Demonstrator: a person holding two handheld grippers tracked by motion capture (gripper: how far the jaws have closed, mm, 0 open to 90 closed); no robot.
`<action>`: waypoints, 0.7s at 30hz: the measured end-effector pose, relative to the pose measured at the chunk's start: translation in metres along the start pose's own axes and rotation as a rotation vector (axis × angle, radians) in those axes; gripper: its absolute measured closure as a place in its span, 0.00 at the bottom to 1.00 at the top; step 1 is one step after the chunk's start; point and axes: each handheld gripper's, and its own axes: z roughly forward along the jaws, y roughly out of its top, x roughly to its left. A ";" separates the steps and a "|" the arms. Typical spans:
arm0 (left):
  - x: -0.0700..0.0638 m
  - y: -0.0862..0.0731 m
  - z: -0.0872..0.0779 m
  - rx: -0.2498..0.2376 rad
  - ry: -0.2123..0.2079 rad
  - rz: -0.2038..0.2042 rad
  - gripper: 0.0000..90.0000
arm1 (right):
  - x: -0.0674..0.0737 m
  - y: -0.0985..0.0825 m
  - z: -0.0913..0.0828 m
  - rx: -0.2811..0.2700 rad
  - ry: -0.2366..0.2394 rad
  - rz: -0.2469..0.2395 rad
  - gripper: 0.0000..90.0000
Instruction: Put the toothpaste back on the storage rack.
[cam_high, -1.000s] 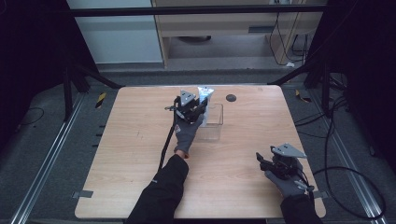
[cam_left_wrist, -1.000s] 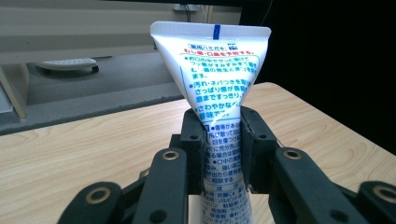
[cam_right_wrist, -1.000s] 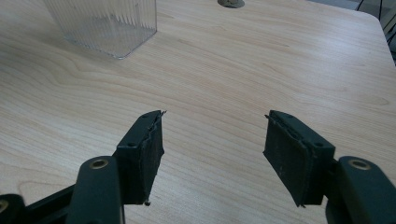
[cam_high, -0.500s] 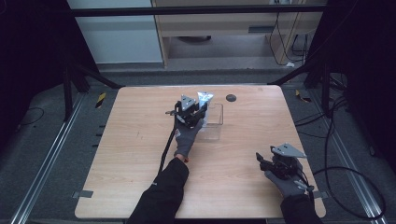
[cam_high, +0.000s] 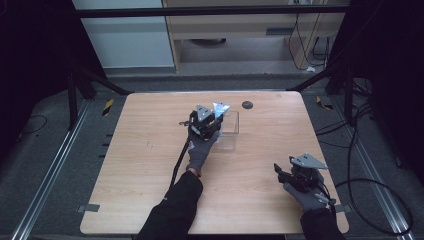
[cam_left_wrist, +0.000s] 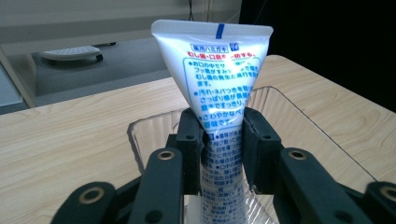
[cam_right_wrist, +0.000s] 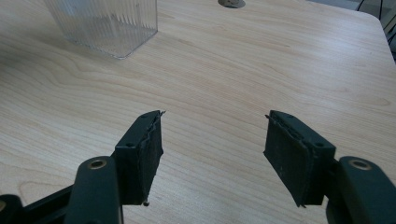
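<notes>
Wooden table (cam_high: 150, 150), rounded corners, small dark round disc (cam_high: 247, 104) near 12 o'clock edge. Clear ribbed plastic container (cam_high: 230, 131) just right of centre. Left gripper (cam_left_wrist: 223, 140) over container's 9 o'clock side, jaws clamped on white toothpaste tube (cam_left_wrist: 217, 88), flat crimped end up, lower part inside container. Right gripper (cam_right_wrist: 215, 154) at 5 o'clock corner, jaws spread wide, nothing between, hovering over bare wood.

I see much bare wood on the table (cam_high: 140, 170) to the left and between my two grippers. The clear container (cam_high: 229, 131) stands in the middle, with the left gripper (cam_high: 207, 121) above its left side. A dark round spot (cam_high: 247, 104) lies behind it.
</notes>
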 end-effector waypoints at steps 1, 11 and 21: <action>-0.001 -0.001 0.000 0.008 -0.002 0.007 0.74 | 0.000 0.000 0.000 0.000 0.001 0.000 0.40; 0.000 -0.001 -0.004 -0.025 -0.048 -0.037 0.73 | 0.000 0.000 0.000 0.000 -0.001 -0.001 0.40; 0.003 0.010 -0.027 -0.059 -0.088 -0.023 0.58 | 0.000 0.000 -0.001 -0.003 -0.006 -0.001 0.40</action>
